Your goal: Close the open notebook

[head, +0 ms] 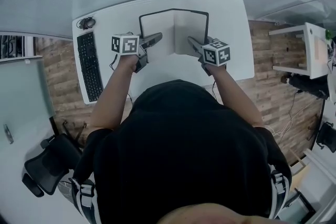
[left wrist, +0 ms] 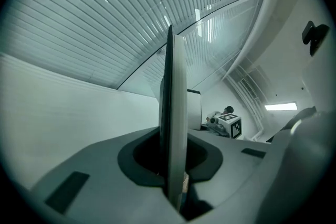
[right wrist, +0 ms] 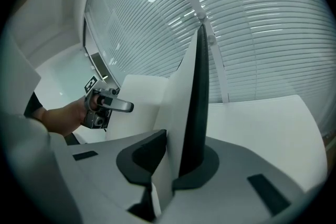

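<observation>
notebook [head: 185, 29] open by desk's [head: 231, 23] far edge. left gripper [head: 151, 40] clamps its left cover, right gripper [head: 194, 44] the right. Likely light, thin covers, floppy pages; grip outer edges.

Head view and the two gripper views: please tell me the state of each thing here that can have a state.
notebook: open, gripped on both halves.
left gripper: shut on the left half of the notebook, black cover and white pages together.
right gripper: shut on the right half of the notebook, cover and pages together.
</observation>
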The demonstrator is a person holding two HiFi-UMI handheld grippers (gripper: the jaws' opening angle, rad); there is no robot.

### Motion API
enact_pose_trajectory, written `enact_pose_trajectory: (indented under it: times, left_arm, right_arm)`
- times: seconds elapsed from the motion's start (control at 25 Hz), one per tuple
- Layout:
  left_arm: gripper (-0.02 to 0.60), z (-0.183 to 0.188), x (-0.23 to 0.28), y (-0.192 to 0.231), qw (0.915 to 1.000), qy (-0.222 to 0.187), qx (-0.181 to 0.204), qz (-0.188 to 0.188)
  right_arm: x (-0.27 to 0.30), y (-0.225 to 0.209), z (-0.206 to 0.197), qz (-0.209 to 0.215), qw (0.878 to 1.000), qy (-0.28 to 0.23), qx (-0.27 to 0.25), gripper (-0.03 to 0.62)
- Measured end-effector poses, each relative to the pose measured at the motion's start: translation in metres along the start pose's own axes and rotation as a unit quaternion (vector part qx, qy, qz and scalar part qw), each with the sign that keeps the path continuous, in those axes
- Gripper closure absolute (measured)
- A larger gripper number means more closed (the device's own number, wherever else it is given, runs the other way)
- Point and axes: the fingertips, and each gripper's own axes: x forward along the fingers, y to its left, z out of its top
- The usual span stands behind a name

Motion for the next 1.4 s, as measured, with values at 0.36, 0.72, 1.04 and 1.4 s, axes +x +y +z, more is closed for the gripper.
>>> enact_pose_trajectory:
  times: [0.36,0.72,1.04,1.4]
  left_arm:
    - [0.517,-0.01,0.014,0.025,0.9996,0.017,-0.024,-0.002]
    - [0.517,-0.029,0.023,0.052,0.9979,0.034,-0.054,0.002]
    - [0.517,-0.049,0.022,0.067,0.9955,0.045,-0.084,0.005]
    - [0.516,-0.067,0.03,0.086,0.9923,0.053,-0.112,0.01]
  right_arm:
    - [0.019,-0.014,-0.017,-0.003,0.999,0.031,0.01,0.54]
    - [0.039,-0.025,-0.041,-0.006,0.998,0.063,0.012,0.54]
    - [0.049,-0.018,-0.063,-0.002,0.996,0.084,0.023,0.54]
    - [0.061,-0.025,-0.082,0.0,0.994,0.104,0.031,0.54]
